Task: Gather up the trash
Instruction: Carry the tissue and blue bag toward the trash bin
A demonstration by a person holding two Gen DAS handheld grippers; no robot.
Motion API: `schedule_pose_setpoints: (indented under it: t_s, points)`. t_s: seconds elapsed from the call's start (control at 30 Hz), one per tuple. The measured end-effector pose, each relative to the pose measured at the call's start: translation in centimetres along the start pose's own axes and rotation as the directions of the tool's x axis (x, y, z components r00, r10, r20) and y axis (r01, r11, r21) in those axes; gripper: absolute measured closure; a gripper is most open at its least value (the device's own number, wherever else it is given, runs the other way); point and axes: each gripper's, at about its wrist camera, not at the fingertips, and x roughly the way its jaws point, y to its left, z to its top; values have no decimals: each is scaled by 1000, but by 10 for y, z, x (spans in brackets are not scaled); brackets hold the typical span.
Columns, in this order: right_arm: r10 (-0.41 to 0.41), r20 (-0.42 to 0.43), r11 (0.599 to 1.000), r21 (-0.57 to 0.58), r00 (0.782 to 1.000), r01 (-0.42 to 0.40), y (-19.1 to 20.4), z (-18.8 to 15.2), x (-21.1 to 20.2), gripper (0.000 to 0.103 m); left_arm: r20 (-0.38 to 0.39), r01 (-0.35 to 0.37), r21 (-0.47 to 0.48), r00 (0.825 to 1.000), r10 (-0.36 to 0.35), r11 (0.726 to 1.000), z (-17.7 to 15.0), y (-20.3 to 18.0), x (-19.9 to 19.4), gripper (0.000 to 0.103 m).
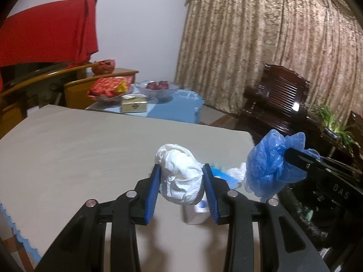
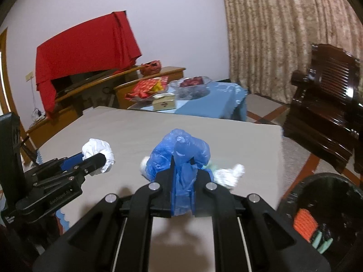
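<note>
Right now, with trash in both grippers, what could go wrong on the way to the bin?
The left gripper pinches only part of the white crumpled wad; it may slip out. The blue plastic bag in the right gripper hangs loose and could snag. The black bin sits low beside the table, so a drop could miss.

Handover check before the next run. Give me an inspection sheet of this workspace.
Surface: grey table, mostly bare.
Job's things: white crumpled wad and blue plastic bag both held; black trash bin at the table's right, some items already inside.
Clutter: white scraps and a small white box on the table.
Grippers: left gripper shut on the wad; right gripper shut on the bag.
Cables: nothing seen.
Surroundings: curtain, dark wooden chair, blue-clothed side table.
</note>
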Motion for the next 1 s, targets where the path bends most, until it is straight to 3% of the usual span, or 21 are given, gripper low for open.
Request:
schedule_pose_setpoints:
  t_s: [0.5,1.0]
  points:
    - [-166,38,983,92,985,162,-97,-26,-68,94,-21,176,113,984,-175,978,-5,-120,10,66]
    - [-335,19,927,186,942,325,-183,-65,-124,94,-76,372,224,928,-365,901,-21,-239,25,66]
